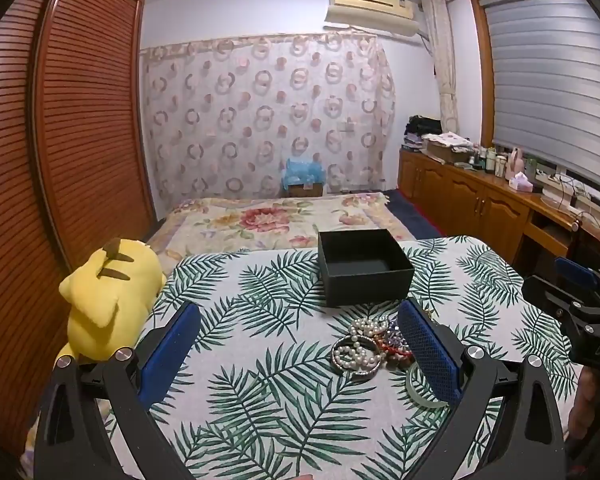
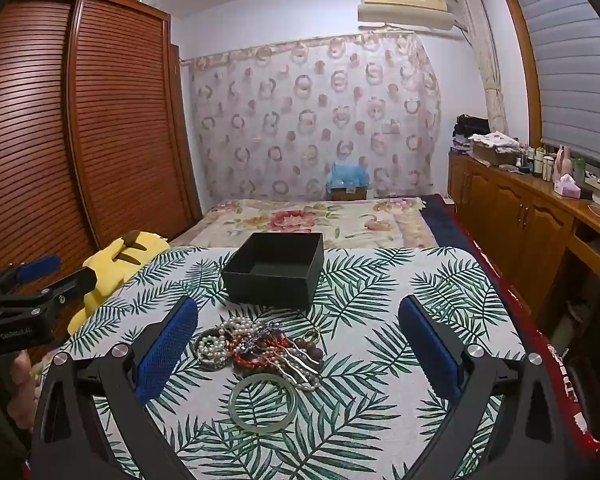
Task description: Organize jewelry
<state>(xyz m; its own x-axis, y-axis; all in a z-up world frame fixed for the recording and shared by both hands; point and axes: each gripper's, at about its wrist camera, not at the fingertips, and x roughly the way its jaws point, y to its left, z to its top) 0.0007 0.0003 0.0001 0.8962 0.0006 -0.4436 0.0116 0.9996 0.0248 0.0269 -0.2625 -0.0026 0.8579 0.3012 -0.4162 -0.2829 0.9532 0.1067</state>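
Observation:
A pile of jewelry (image 2: 260, 350) lies on the leaf-print tablecloth: pearl strands, red and brown bead bracelets, silver pieces. A pale green jade bangle (image 2: 262, 403) lies just in front of it. An open, empty black box (image 2: 274, 268) stands behind the pile. My right gripper (image 2: 298, 344) is open and empty, held above the table with the pile and bangle between its blue pads. My left gripper (image 1: 298, 348) is open and empty; the pile (image 1: 364, 346) sits beside its right pad, which hides part of the bangle (image 1: 420, 390). The box (image 1: 364, 266) stands beyond.
A yellow plush toy (image 1: 108, 300) lies at the table's left edge. Behind the table (image 2: 440, 288) is a bed with a floral cover (image 2: 308, 216). A wooden wardrobe (image 2: 80, 120) is on the left, a wooden cabinet (image 2: 520, 216) with bottles on the right.

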